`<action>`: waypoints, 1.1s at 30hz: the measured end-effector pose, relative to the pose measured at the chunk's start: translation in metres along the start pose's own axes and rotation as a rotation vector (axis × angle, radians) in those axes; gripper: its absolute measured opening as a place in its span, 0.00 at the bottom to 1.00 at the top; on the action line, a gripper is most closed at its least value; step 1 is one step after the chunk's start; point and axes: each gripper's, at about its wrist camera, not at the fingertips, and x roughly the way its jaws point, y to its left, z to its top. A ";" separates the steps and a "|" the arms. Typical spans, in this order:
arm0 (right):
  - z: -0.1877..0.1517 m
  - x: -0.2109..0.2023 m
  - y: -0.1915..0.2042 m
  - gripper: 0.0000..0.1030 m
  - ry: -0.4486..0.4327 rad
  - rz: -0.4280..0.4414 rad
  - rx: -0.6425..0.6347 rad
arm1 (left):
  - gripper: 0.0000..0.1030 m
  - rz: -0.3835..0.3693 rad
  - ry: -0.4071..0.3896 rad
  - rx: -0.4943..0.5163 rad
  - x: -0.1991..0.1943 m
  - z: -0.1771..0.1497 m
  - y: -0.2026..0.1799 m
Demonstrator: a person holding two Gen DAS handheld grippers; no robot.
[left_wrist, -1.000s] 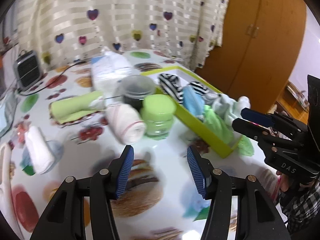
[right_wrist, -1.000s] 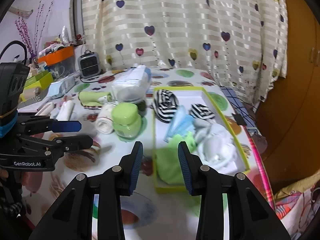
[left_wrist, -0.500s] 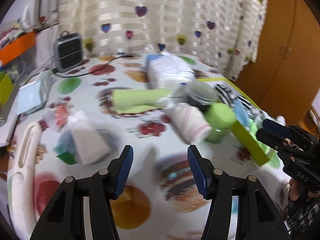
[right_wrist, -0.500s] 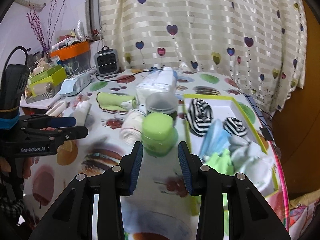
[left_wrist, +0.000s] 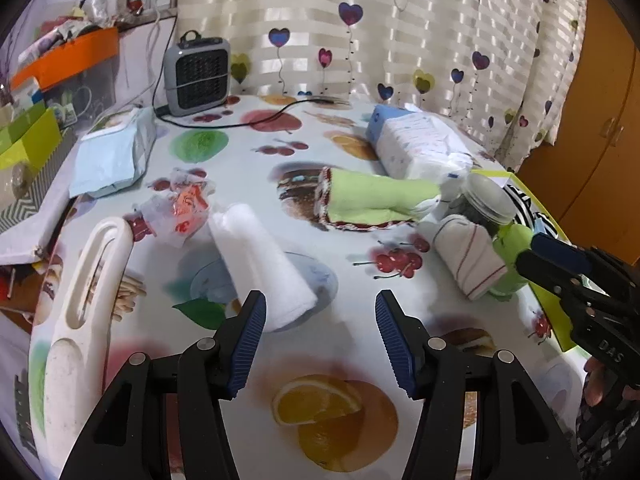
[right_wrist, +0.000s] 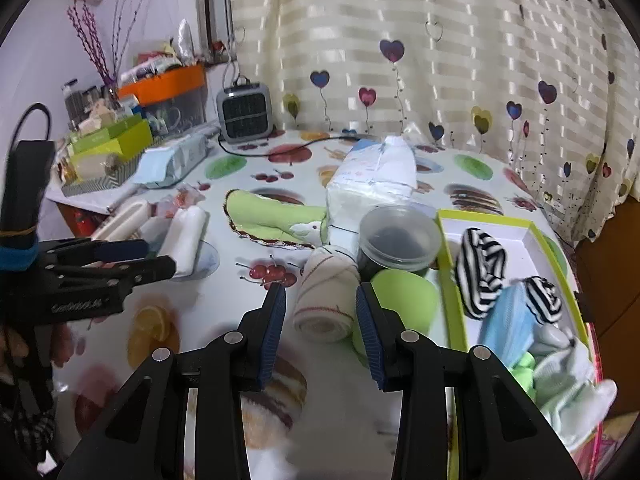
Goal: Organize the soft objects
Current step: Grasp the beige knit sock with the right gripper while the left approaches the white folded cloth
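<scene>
Hovering over fruit-print tablecloth [left_wrist: 320,364], left gripper [left_wrist: 318,336] released, jaws empty, rolled white towel [left_wrist: 260,268] just beyond its left pad. Right gripper [right_wrist: 320,320] released, jaws apart either side of rolled white cloth with red stripes [right_wrist: 326,300]; contact not discernible. Lime-lidded jar [right_wrist: 404,296] just right of roll. Yellow-green tray [right_wrist: 450,288] at right, holding striped, blue, green soft items. Farther: folded green towel [left_wrist: 376,200], clear-lidded dark jar [right_wrist: 396,240], tissue pack [left_wrist: 420,148], grey fan heater [left_wrist: 198,76].

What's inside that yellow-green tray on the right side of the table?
The tray holds two black-and-white striped rolls, a light blue cloth, and pale green and whitish soft pieces heaped at the near end. Whatever lies beneath that heap is covered.
</scene>
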 end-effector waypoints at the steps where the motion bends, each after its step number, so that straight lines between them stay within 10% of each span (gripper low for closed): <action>1: 0.001 0.005 0.002 0.37 0.008 0.003 -0.004 | 0.55 -0.001 0.003 -0.005 0.001 0.000 0.002; 15: 0.012 0.048 0.019 0.37 0.100 -0.090 -0.054 | 0.55 -0.009 0.023 -0.035 0.012 0.001 0.020; 21: 0.015 0.041 0.027 0.42 0.090 0.129 0.003 | 0.55 -0.008 0.023 -0.045 0.012 0.001 0.023; 33: 0.015 0.045 0.024 0.42 0.086 0.097 0.053 | 0.55 -0.012 0.031 -0.049 0.013 0.001 0.023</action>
